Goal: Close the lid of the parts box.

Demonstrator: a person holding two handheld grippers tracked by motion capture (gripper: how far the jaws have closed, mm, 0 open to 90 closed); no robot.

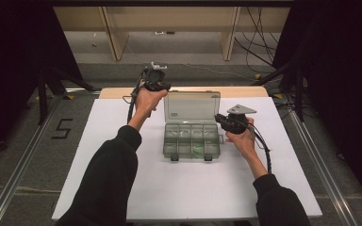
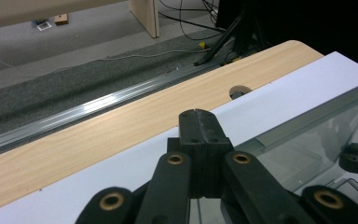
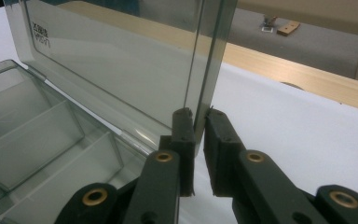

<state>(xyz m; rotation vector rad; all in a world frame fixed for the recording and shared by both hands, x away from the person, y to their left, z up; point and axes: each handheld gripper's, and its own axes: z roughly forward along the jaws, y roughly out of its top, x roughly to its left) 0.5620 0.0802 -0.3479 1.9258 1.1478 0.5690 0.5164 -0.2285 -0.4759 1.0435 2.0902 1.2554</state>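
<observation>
A clear plastic compartment box (image 1: pixel 191 140) lies in the middle of the white sheet, its lid (image 1: pixel 192 107) standing upright at the back. A small green item (image 1: pixel 198 150) sits in a front compartment. My right gripper (image 1: pixel 218 117) is at the lid's right side; in the right gripper view its jaws (image 3: pixel 199 116) stand on either side of the lid's edge (image 3: pixel 205 60), shut on it. My left gripper (image 1: pixel 162 86) hovers by the lid's upper left corner. Its jaws (image 2: pixel 199 115) are pressed together with nothing between them, just above the lid (image 2: pixel 307 140).
The white sheet (image 1: pixel 122 122) covers a wooden table (image 2: pixel 98 135) with a round hole (image 2: pixel 239 91) near its far edge. Beyond the table run a metal rail (image 2: pixel 74 114), grey carpet, cables (image 1: pixel 257 42) and wooden furniture legs (image 1: pixel 115 35).
</observation>
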